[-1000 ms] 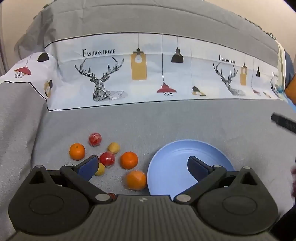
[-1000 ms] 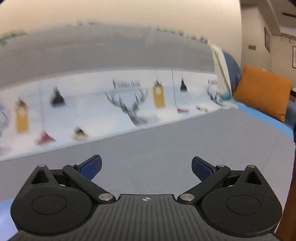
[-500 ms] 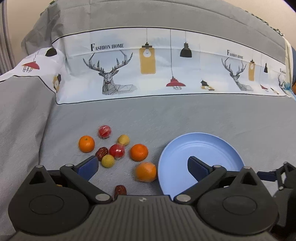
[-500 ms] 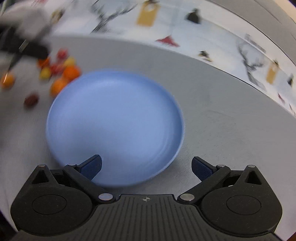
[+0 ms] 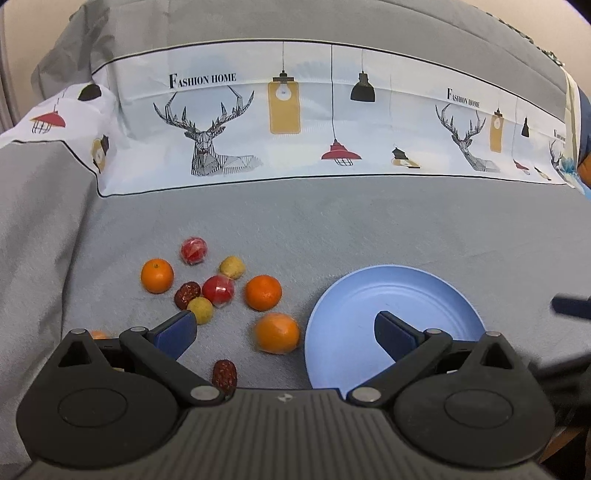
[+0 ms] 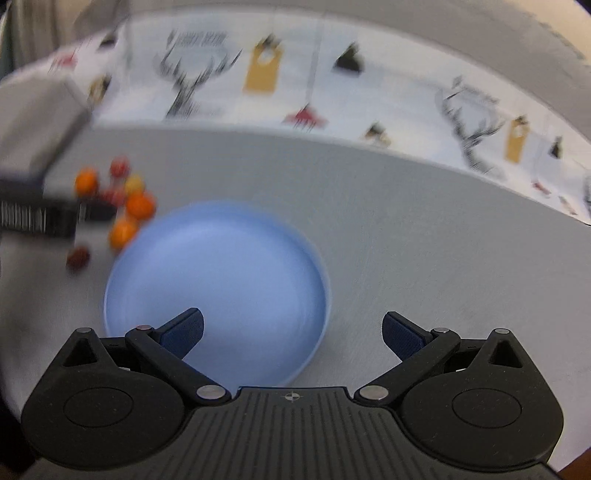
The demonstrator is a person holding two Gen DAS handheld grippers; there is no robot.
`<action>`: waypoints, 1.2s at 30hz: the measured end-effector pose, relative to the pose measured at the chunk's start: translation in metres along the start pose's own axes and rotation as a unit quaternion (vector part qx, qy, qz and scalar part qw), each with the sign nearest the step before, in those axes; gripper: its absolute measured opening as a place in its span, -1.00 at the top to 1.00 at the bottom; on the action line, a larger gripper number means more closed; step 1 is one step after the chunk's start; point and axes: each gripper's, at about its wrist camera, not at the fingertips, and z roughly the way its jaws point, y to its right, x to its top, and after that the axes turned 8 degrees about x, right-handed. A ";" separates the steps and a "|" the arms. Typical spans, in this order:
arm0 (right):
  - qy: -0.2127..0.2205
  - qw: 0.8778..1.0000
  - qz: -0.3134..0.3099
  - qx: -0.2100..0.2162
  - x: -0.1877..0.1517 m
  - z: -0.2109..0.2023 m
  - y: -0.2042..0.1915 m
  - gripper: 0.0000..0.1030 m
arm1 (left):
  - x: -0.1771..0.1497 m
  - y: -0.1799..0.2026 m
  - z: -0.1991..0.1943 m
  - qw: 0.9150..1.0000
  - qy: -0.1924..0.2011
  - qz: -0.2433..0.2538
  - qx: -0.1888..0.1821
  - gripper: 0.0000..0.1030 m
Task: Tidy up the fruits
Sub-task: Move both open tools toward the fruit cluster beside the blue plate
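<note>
Left wrist: blue plate [image 5: 413, 291] bare, fruits [image 5: 264, 292] beside it.

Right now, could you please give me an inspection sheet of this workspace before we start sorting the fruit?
Surface: grey bedspread, with a white printed band of deer and lamps behind.
Job's things: blue plate, nothing on it; to its left, loose on the cloth, three oranges, two red fruits, two yellow fruits and two dark red dates. A further orange bit shows behind the left finger.
Clutter: nothing seen.
Grippers: left gripper open, holding nothing, over the cloth; right gripper open, holding nothing, over the plate's near edge.
Cables: nothing seen.
Surroundings: beige wall; right view blurred.
</note>
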 end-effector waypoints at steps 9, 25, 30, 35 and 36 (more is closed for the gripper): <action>0.035 0.997 0.051 -0.037 0.036 0.031 0.022 -0.99 | 0.012 0.013 -0.049 0.999 -0.040 -0.010 -0.019 -0.99; -0.156 0.976 0.101 -0.118 -0.001 0.114 0.009 -0.94 | 0.005 0.016 -0.052 0.997 -0.055 0.029 -0.044 -0.99; -0.115 0.981 0.117 -0.102 -0.001 0.082 0.019 -0.93 | 0.001 0.023 -0.052 0.996 -0.057 0.049 -0.056 -0.99; -0.022 0.992 0.094 -0.076 0.003 0.040 0.024 -0.93 | -0.005 0.031 -0.054 0.995 -0.048 0.059 -0.061 -0.99; -0.011 0.993 0.090 -0.077 0.002 0.033 0.027 -0.93 | -0.006 0.031 -0.054 0.995 -0.048 0.058 -0.063 -0.99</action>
